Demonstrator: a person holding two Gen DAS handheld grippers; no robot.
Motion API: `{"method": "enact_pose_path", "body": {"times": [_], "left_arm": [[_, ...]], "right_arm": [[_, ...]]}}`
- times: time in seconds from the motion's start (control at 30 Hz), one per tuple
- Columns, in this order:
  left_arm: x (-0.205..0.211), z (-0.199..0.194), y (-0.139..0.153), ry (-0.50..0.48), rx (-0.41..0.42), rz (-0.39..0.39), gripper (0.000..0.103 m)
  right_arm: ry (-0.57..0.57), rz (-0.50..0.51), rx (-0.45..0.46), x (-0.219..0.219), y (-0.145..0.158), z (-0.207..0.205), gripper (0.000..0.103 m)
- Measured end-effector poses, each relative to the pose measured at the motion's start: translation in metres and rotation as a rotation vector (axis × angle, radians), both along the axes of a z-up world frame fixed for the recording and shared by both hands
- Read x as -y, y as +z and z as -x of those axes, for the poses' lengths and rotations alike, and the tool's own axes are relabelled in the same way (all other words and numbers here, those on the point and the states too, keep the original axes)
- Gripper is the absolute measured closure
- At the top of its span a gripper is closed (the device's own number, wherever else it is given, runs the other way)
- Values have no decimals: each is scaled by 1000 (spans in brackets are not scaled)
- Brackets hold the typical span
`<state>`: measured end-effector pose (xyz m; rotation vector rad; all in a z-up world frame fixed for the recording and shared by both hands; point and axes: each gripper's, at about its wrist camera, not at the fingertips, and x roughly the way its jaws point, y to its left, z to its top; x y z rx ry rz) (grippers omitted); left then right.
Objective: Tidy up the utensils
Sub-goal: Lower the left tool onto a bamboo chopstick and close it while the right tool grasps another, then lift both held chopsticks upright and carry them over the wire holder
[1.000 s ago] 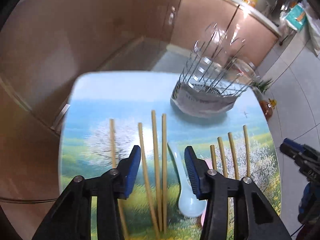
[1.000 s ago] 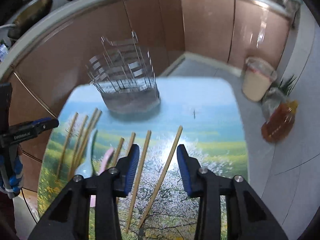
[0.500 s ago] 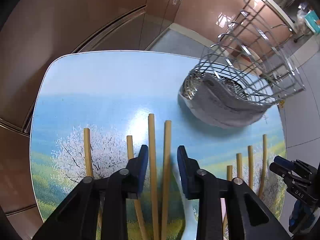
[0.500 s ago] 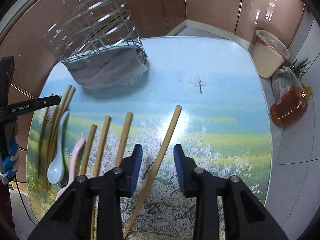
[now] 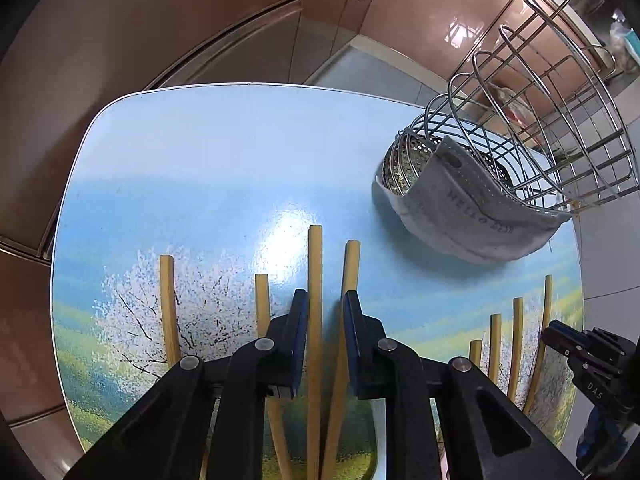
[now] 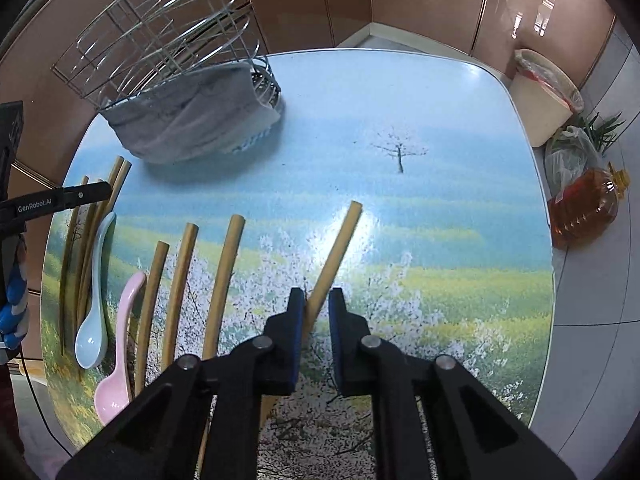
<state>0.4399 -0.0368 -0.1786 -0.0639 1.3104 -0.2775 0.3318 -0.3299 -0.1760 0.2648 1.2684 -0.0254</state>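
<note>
Both grippers have dropped toward the glossy landscape-printed table, jaws closing. Left gripper now squeezes two round bamboo chopsticks between its blue ribbed pads. Right gripper pinches a single slanted chopstick. Other bamboo sticks lie beside a pale blue spoon and pink spoon. Behind them stands a wire basket wrapped in grey felt.
</note>
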Motion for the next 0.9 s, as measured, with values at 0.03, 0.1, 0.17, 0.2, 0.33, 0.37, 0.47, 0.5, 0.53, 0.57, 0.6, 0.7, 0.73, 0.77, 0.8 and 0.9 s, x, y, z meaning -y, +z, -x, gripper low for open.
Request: {"method": "enact_pose_path", "body": {"times": [0.03, 0.1, 0.17, 0.2, 0.33, 0.37, 0.47, 0.5, 0.53, 0.57, 0.6, 0.7, 0.73, 0.77, 0.8, 0.9], "left_arm": [[0, 0, 0, 2, -2, 1, 87], [-1, 1, 0, 9, -11, 7, 87], [0, 1, 2, 11, -12, 7, 87], [0, 2, 2, 11, -11, 2, 87], [-2, 0, -1, 23, -17, -5, 87], [-3, -2, -3, 25, -22, -12, 87], [-1, -2, -5, 23, -21, -31, 89], [0, -3, -5, 26, -23, -38, 89], [2, -3, -6, 26, -26, -43, 89], [4, -3, -6, 24, -29, -47, 89], [7, -3, -6, 24, -32, -52, 90], [12, -3, -6, 37, -40, -71, 95], [13, -3, -6, 42, -45, -72, 97], [15, -1, -6, 43, -45, -75, 97], [15, -1, -6, 43, -45, -78, 97], [19, 1, -6, 51, -41, -91, 97]], "right_arm": [[6, 6, -3, -1, 0, -1, 92], [16, 19, -7, -3, 0, -3, 92], [23, 32, -11, -4, -1, -5, 92], [26, 35, -11, -5, -1, -5, 92], [32, 40, -13, -9, 0, -6, 92], [34, 42, -13, -10, 0, -5, 92], [45, 54, -19, -12, 1, -7, 92], [50, 59, -22, -13, 1, -8, 92], [57, 65, -27, -14, 1, -10, 92], [62, 70, -31, -16, 1, -10, 92], [67, 75, -36, -17, 1, -12, 92], [74, 89, -45, -19, 0, -13, 94], [77, 99, -49, -21, 0, -14, 95], [79, 104, -50, -21, 0, -14, 96], [80, 106, -53, -22, 0, -15, 96], [75, 110, -53, -24, 1, -15, 97]]}}
